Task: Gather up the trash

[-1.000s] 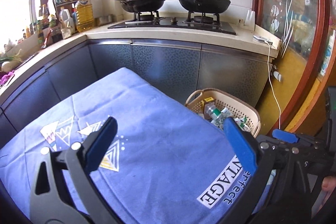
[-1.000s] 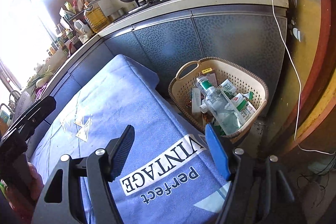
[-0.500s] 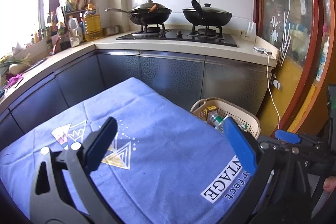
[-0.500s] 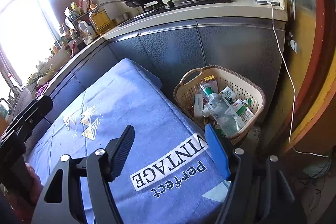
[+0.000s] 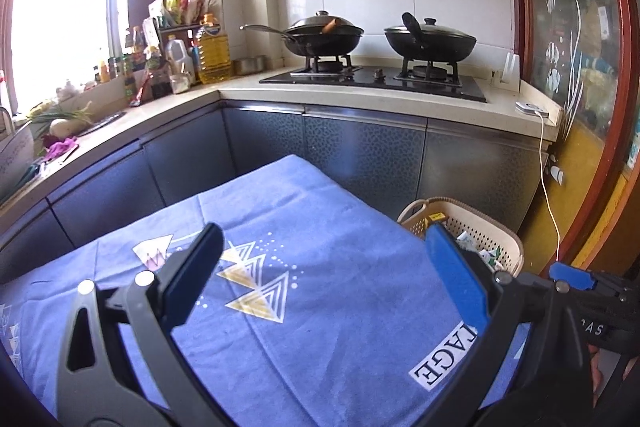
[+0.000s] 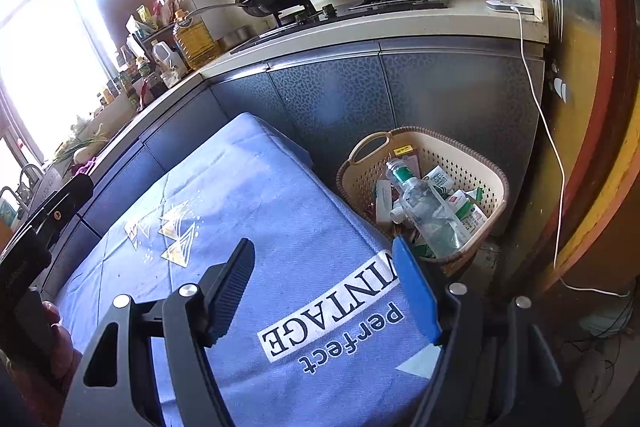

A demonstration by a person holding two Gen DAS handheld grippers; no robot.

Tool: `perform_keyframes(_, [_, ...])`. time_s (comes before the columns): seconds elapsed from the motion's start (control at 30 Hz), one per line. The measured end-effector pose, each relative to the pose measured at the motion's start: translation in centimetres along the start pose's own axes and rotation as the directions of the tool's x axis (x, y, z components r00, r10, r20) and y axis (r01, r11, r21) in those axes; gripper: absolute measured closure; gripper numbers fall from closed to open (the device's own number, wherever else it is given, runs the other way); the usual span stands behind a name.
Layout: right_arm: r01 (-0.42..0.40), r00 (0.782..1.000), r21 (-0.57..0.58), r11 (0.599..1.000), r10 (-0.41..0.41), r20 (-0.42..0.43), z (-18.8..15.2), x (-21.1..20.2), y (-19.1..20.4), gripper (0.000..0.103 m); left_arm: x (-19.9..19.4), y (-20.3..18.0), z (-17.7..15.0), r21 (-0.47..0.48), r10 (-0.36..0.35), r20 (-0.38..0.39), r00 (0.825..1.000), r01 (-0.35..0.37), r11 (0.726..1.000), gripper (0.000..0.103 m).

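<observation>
Here, perforated beige plastic basket (image 6: 464,155)

Bright daylight floods in from the window (image 5: 56,23) at upper left in both views, blown out to pure white w/ glare spilling onto the wall beside it. The blue cloth (image 5: 320,267) is evenly lit & sharp, w/ a pale sheen toward its far end in the right view; cabinets (image 6: 340,95) below the counter sit in shade. Strong fisheye bending at edges, corners go black; the right side is dim, no motion blur.
</observation>
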State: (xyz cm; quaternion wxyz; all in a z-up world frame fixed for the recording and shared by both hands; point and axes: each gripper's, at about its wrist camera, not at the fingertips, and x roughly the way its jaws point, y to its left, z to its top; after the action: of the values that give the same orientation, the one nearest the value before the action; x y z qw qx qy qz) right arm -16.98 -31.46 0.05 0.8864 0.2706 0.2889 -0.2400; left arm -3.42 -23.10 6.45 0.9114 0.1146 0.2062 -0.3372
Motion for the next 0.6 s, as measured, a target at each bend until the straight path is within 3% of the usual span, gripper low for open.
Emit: perform_keyframes(0.6, [-0.01,1.0,0.012,1.0,0.01,-0.003,0.5,0.0,-0.8,0.032,-0.6,-1.2,0.1,0.037,0.034,0.007,0.999,-0.034,0.999,0.006])
